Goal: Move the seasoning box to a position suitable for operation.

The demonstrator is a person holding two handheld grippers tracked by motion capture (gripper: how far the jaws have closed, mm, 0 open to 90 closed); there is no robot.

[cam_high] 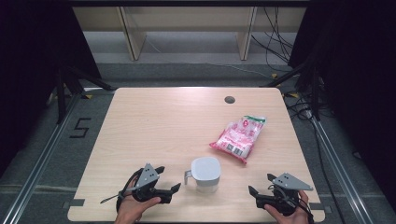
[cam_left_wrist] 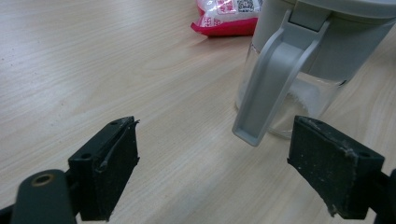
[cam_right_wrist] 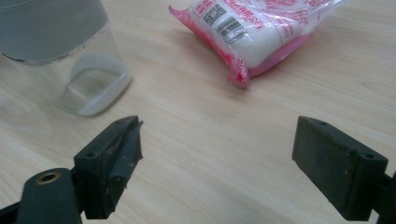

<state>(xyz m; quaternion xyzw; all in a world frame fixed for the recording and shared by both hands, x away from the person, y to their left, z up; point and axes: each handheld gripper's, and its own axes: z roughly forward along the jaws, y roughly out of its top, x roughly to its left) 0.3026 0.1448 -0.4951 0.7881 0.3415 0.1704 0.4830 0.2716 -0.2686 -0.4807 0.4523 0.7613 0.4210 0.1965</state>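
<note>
Lower centre of high view: lidded jug between left gripper and right gripper, both wide open, empty. Risk: clumsy handle grab tips jug; bag upper right.

Matt wood-grain table; clear plastic jug, glossy plastic bag

Lab recording rig, not a home. Light wooden table sits between black curtains, on aluminium rails with a taped "5" on grey floor. Loose cables trail behind, plus tripod legs.
</note>
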